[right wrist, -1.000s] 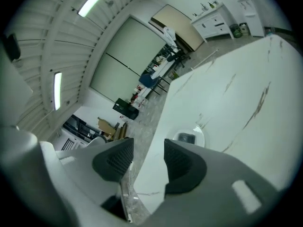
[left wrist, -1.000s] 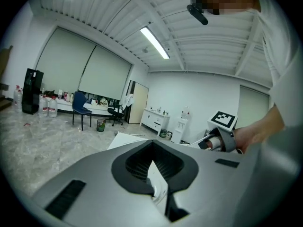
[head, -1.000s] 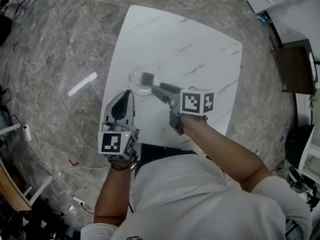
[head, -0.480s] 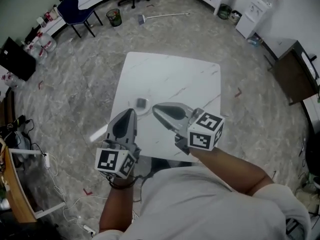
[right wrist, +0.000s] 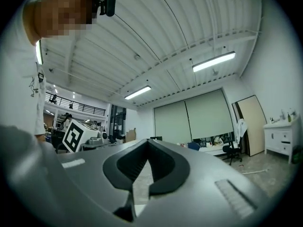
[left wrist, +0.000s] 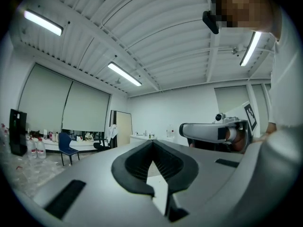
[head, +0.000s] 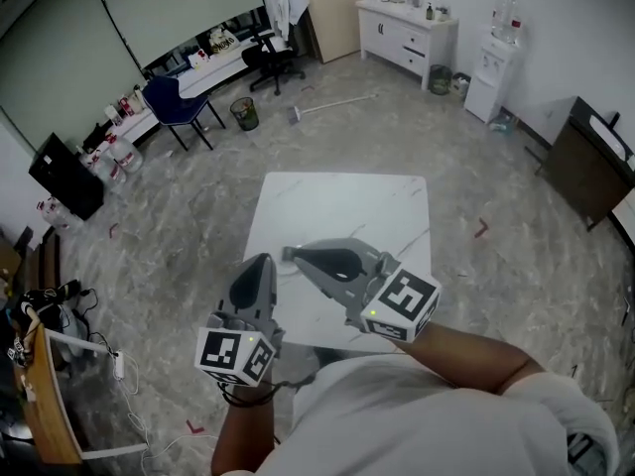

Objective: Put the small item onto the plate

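Note:
Both grippers are lifted off the white marble table (head: pixel 347 206) and point forward over it. My left gripper (head: pixel 260 259) is shut and holds nothing; in its own view its jaws (left wrist: pixel 152 145) meet at the tip with the room beyond. My right gripper (head: pixel 289 254) is shut and empty too, its jaws (right wrist: pixel 147 143) closed against a backdrop of ceiling and blinds. The plate and the small dark item are hidden behind the grippers. The right gripper (left wrist: pixel 208 131) shows in the left gripper view, and the left gripper's marker cube (right wrist: pixel 75 135) in the right gripper view.
Grey stone floor surrounds the table. A blue chair (head: pixel 177 102) and a bin (head: pixel 242 114) stand far left. At the back are a white cabinet (head: pixel 407 28) and a water dispenser (head: pixel 493 85). A dark cabinet (head: pixel 590 172) stands right. Cables (head: pixel 99 355) lie on the floor at left.
The right gripper drew back from the plate, leaving the dark item on it, and its jaws shut. Both grippers rose, and the head view tilted up from the table to the room.

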A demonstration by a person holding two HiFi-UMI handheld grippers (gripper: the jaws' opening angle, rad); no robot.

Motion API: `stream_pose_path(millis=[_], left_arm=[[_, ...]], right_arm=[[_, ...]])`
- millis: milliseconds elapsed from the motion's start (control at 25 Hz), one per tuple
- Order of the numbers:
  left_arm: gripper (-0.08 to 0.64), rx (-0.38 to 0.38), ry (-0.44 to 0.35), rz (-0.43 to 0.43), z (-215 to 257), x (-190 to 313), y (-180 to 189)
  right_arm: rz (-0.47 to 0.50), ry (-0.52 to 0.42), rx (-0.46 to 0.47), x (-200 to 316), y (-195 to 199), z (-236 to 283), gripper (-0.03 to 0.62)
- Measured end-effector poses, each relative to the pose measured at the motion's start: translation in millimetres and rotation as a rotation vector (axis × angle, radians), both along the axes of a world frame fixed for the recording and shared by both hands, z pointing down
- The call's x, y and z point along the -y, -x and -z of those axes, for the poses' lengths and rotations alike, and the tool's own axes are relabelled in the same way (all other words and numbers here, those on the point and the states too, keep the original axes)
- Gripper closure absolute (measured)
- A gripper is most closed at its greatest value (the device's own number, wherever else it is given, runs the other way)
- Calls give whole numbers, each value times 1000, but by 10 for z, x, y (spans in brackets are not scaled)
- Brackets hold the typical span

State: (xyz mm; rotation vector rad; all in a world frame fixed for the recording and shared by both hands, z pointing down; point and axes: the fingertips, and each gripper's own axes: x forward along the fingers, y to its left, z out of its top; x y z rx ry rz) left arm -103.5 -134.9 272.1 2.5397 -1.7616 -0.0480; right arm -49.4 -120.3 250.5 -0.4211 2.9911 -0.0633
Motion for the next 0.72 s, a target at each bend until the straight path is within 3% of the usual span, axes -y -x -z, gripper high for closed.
stream_pose_path(millis=[720], left_arm=[[554, 32, -95, -14, 487, -134, -197]], right_arm=[[-38, -79, 11, -110, -128, 330, 591]])
